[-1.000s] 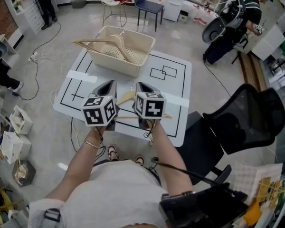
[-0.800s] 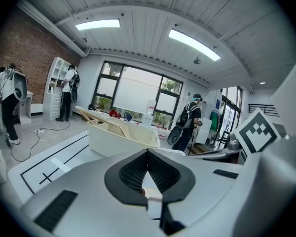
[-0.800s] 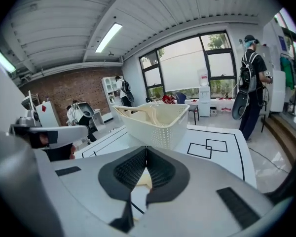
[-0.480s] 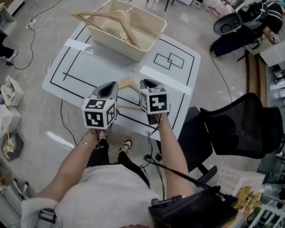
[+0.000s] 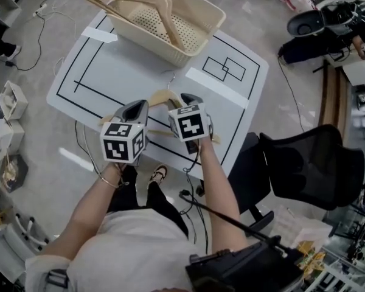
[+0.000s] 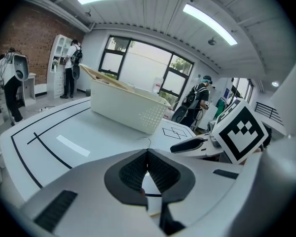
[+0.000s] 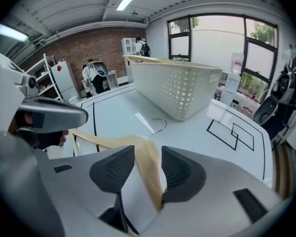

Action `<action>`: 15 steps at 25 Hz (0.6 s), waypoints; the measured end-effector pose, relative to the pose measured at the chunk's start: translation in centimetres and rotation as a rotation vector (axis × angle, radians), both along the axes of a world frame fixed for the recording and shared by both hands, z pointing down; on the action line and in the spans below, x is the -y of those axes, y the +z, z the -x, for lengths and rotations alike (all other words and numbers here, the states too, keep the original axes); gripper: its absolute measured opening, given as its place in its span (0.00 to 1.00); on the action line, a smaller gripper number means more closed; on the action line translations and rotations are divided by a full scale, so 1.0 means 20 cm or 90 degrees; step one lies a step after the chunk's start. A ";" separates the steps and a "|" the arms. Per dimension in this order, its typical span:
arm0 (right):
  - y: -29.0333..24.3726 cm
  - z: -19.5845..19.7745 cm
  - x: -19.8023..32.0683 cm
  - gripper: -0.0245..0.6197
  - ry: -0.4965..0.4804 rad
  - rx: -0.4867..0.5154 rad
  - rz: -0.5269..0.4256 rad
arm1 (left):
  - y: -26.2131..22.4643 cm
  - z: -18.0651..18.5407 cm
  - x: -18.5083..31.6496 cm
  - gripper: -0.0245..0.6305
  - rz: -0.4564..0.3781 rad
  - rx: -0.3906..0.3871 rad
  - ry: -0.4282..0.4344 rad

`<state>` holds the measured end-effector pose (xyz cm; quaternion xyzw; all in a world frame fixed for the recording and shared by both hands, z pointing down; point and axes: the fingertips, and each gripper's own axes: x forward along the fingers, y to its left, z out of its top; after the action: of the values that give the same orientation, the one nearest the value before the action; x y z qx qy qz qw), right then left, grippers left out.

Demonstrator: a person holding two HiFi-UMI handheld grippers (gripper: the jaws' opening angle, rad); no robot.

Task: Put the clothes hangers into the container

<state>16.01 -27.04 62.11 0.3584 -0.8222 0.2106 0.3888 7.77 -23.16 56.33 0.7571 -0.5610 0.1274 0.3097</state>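
Observation:
A pale wooden hanger (image 5: 160,94) lies on the white table (image 5: 109,66) near its front edge, its wire hook (image 7: 159,125) pointing toward the cream basket (image 5: 201,38). Two more hangers (image 5: 140,2) rest across the basket. My right gripper (image 5: 188,97) is low over the hanger; its jaws have just been opening, and one hanger arm (image 7: 148,164) runs between the spread pads without being squeezed. My left gripper (image 5: 139,105) sits beside it on the left, near the hanger's other arm. Its pads (image 6: 148,152) meet at the tip, and I see nothing gripped.
Black lines and white tape strips (image 5: 216,87) mark the table. A black office chair (image 5: 310,163) stands close on the right. Cables (image 5: 42,5) and small boxes (image 5: 12,99) lie on the floor to the left. People stand far off in the room.
Both grippers have dropped toward the table's front edge. The right jaws have gone from closed to spread around the hanger's arm. The left jaws stay closed.

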 end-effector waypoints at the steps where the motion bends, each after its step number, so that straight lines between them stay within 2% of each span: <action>1: 0.02 0.01 0.00 0.30 -0.014 -0.006 0.008 | 0.01 0.00 0.01 0.04 0.002 0.000 -0.002; 12: 0.20 0.04 -0.03 0.38 -0.134 -0.079 0.085 | 0.02 0.04 0.13 0.04 0.003 0.005 -0.011; 15: 0.22 0.03 -0.03 0.38 -0.129 -0.090 0.108 | 0.03 0.04 0.15 0.04 0.008 0.003 -0.010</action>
<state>15.47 -26.53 66.56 0.2530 -0.8042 0.2133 0.4938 6.94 -26.13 56.94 0.7506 -0.5667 0.1304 0.3139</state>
